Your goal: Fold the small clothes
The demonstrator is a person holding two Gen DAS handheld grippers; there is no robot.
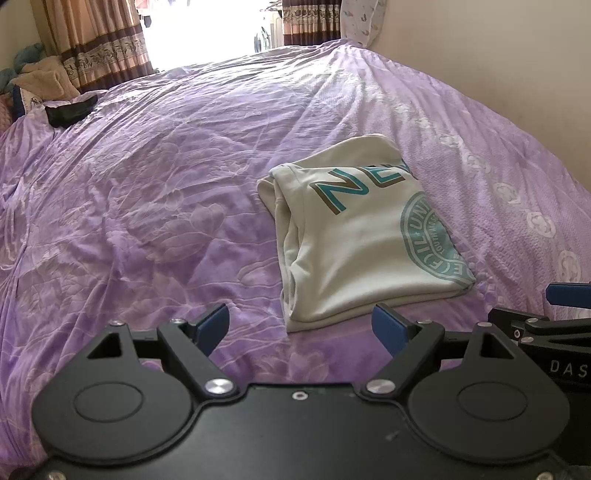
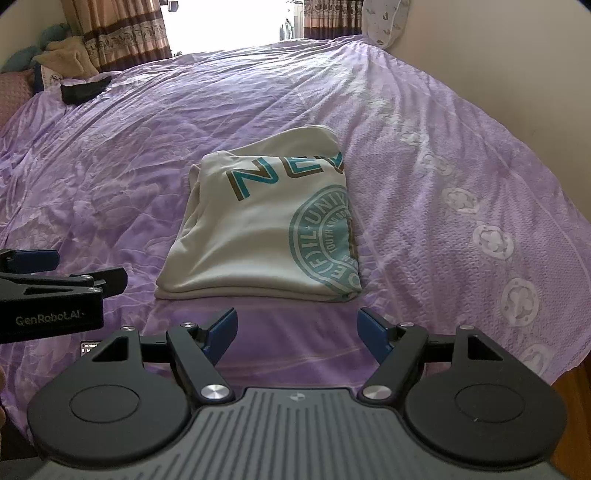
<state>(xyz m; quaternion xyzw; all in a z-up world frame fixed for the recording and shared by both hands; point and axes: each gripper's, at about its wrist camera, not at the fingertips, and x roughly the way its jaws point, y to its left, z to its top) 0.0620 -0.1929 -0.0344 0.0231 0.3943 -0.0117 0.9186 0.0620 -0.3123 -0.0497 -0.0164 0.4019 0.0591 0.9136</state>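
Folded white T-shirt (image 2: 258, 229) lying on purple bed (image 2: 424, 129), just beyond right gripper (image 2: 297, 330); left gripper (image 1: 301, 326) sitting beside it; both fingers released, grasping nothing.

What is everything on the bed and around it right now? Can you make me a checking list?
Surface: purple bedspread, wrinkled, with a row of white flower circles along its right side.
Job's things: one white T-shirt with teal print, folded into a compact rectangle, lying flat near the middle.
Clutter: small black item at the far left of the bed; what it is cannot be told.
Grippers: left gripper open, holding nothing, in front of the shirt; right gripper open, holding nothing, just short of the shirt's near edge.
Cables: nothing seen.
Surroundings: patterned curtains beside a bright window, piled bedding far left, plain wall on the right.
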